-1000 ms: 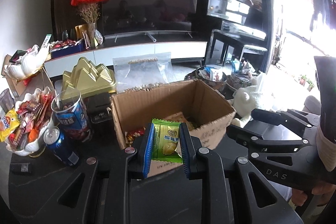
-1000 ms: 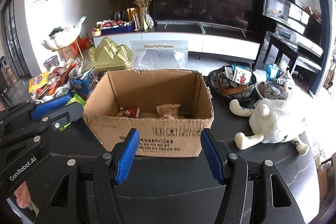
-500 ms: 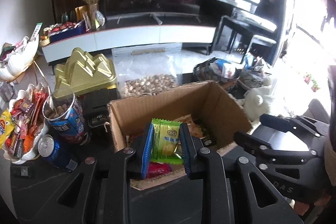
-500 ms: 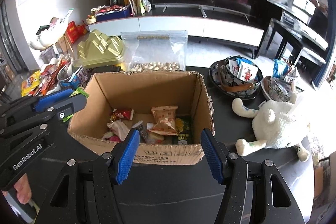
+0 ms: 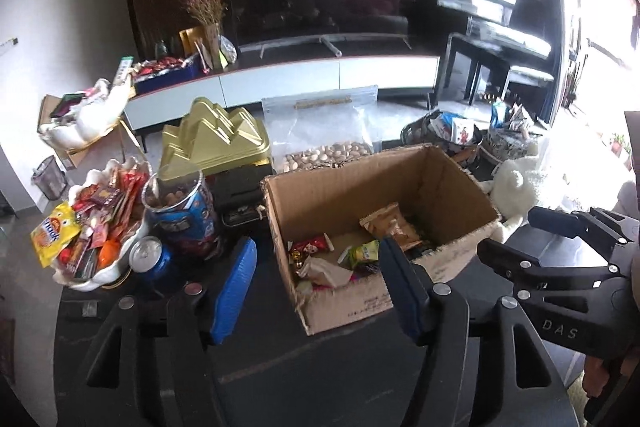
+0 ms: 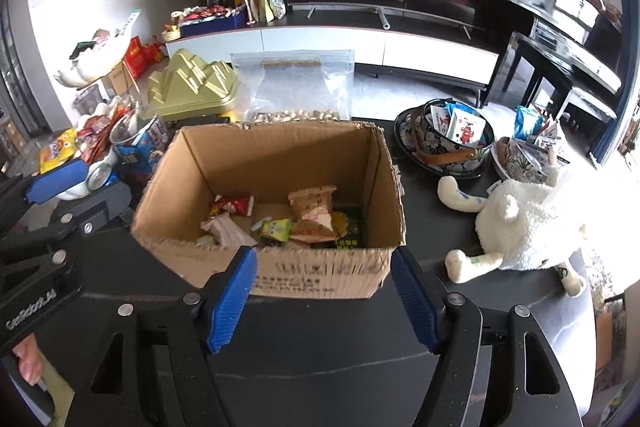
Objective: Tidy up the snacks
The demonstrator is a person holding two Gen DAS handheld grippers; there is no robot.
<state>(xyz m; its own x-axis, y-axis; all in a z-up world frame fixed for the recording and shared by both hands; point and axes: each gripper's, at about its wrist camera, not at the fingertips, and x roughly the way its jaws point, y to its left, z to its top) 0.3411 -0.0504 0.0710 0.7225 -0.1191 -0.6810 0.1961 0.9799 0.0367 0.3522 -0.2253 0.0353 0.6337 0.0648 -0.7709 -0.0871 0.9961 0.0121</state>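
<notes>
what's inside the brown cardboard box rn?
Brown cardboard box holds loose snack packets: a small green packet, a red wrapper, tan crinkled bags, a dark green pack. Anything beneath the pile or behind the near wall is hidden.

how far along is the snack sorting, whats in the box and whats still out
Done: several packets lie in the cardboard box, including a green snack packet. In hand: nothing; the left tongs and right tongs are both open and empty. Left: snacks still fill the white shell dish and the patterned bowl.
</notes>
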